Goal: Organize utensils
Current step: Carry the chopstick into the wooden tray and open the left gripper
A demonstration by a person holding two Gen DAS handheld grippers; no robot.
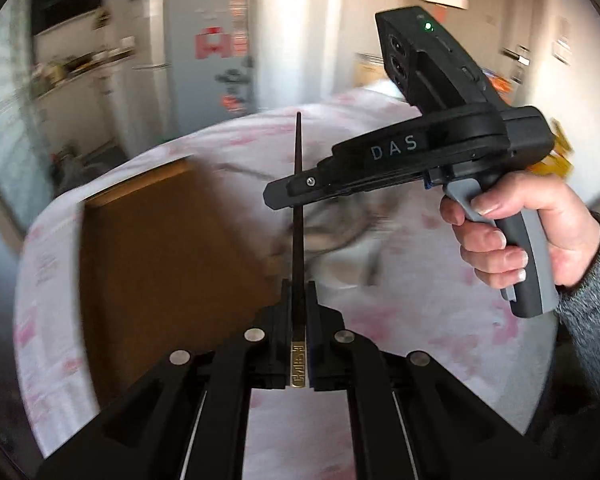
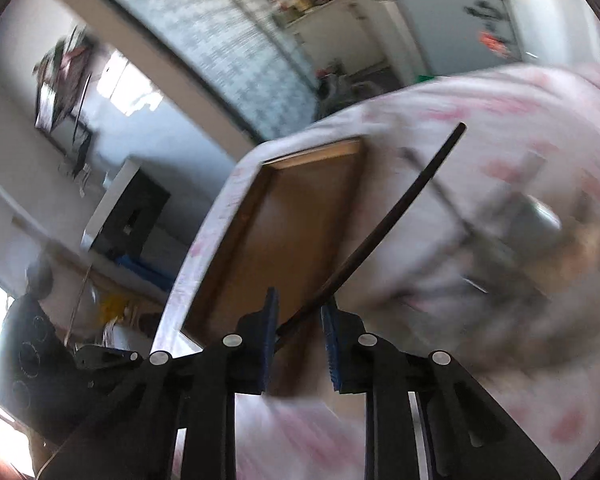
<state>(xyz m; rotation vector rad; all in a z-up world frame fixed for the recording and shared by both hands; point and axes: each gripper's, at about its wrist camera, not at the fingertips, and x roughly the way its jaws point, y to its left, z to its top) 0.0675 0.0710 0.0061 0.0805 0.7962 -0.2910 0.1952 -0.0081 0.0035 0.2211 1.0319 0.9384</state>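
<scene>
Pink-flowered cloth covers the surface (image 1: 400,340), with a shallow wooden tray (image 1: 160,248) near its far left corner and a blurred heap of utensils (image 2: 520,248) toward the middle. Your left tongs (image 1: 299,300) are clamped tight on a dark chopstick (image 1: 299,184), which juts straight out ahead of them above the cloth. Your right tongs (image 2: 300,320) have a second chopstick (image 2: 400,208) slanting out between their blue pads (image 2: 270,320); a gap shows beside it, so you cannot tell whether they grip it. Your right hand (image 1: 520,236) squeezes the handle.
</scene>
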